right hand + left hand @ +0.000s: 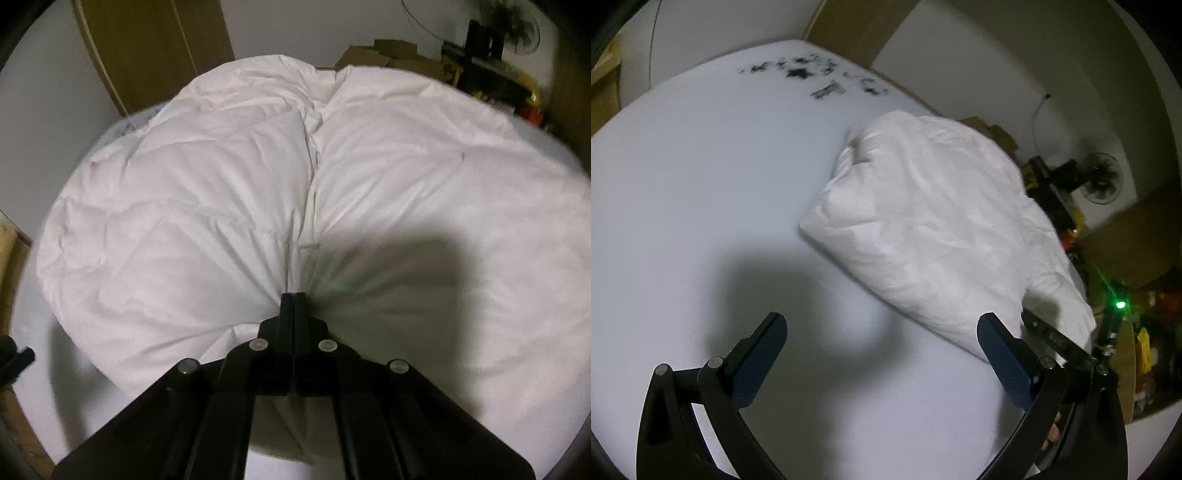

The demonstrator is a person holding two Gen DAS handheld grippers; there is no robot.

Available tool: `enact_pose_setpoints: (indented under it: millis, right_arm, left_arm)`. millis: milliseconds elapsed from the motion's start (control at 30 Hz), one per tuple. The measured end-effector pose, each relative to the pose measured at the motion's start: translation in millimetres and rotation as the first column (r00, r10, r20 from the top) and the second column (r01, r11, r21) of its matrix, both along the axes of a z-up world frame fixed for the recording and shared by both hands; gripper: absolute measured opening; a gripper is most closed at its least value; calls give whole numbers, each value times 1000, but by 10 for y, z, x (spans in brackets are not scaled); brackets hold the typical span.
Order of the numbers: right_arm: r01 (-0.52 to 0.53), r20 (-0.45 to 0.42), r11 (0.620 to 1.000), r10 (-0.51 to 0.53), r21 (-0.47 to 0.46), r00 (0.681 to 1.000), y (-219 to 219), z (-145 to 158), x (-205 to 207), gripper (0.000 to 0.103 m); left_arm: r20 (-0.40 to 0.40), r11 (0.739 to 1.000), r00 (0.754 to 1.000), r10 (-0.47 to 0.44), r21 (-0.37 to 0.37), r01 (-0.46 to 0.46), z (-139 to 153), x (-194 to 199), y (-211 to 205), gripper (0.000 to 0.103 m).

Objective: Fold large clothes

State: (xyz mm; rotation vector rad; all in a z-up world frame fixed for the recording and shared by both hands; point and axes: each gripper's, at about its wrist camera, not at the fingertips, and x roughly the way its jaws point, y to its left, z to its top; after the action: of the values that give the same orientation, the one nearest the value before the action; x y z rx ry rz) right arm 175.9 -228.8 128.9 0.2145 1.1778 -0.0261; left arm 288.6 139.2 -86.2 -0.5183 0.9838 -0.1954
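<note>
Fingers of the left gripper (882,328) stand wide apart with nothing between them, hovering over the bare part of the white desk (701,184), whose far side bears dark scribbles (816,79). Just right of those fingers lies the puffy white quilted garment (934,221), bunched in a heap on the desk's right side. Right of that, the right gripper (293,299) has its fingers pressed together, pinching a gathered fold of the garment's near edge, the cloth puckering toward the tips.
</note>
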Motion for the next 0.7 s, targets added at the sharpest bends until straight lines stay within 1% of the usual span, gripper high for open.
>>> enact_pose_setpoints:
  millis: [33,67,100,133,167,200,233,267,300,333,367,400,433,467,567,667,700]
  right_arm:
    - [3,17,999,-3,42,1000,13,-69,-40,1]
    - [-12,30,998,10,54,1000,69,-204,-77,1]
    - [-28,-4,999,28,38,1000,145,-489,-65,1]
    - [-46,-17,999,46,26,999,191,-784,-12,1]
    - [-58,4,998,58,27,998,196,-973,56,1]
    - [-56,-2,997,56,52,998,179,-1073,89,1]
    - [-41,-14,992,43,120,999,118,-1192,115,2]
    - [-24,-14,983,27,184,1000,47,-1274,103,6]
    - [-2,6,969,0,245,1000,-33,-1373,82,21]
    - [20,32,965,-29,261,999,-100,-1459,33,32]
    - [42,61,967,-59,253,996,-160,-1541,-48,51]
    - [50,87,966,-74,252,994,-193,-1597,-80,62]
    - [51,108,965,-81,258,991,-226,-1676,-107,63]
    - [53,119,960,-89,274,989,-264,-1814,-129,63]
    - [46,122,951,-87,304,989,-230,-2111,-209,63]
    - [27,142,957,-71,290,987,-158,-2445,-157,63]
    - [27,142,956,-71,291,987,-173,-2484,-172,63]
  left_arm:
    - [8,1000,1000,-2,9,2,20,-15,-6,103]
    - [7,1000,1000,5,18,-5,12,-25,7,103]
    - [-10,1000,1000,22,5,-22,-31,-7,42,103]
    - [-22,999,999,30,-10,-30,-58,8,44,103]
    - [-53,998,998,38,-43,-40,-113,27,73,103]
    - [-67,997,997,38,-68,-42,-142,53,71,103]
    - [-78,992,997,16,-125,-25,-187,83,67,103]
    - [-89,986,996,-4,-166,-11,-215,86,65,103]
    - [-97,980,995,-17,-201,-2,-246,97,58,103]
    - [-97,966,994,-42,-258,15,-287,125,42,103]
    - [-95,956,994,-59,-293,29,-311,145,33,103]
    - [-99,941,992,-72,-337,35,-356,191,23,103]
    - [-108,930,992,-62,-366,18,-409,240,27,103]
    - [-113,926,992,-49,-378,3,-441,269,38,103]
    - [-126,916,992,0,-397,-50,-541,429,70,103]
    - [-141,911,989,33,-402,-87,-641,589,109,103]
    - [-138,907,990,42,-409,-96,-662,650,129,103]
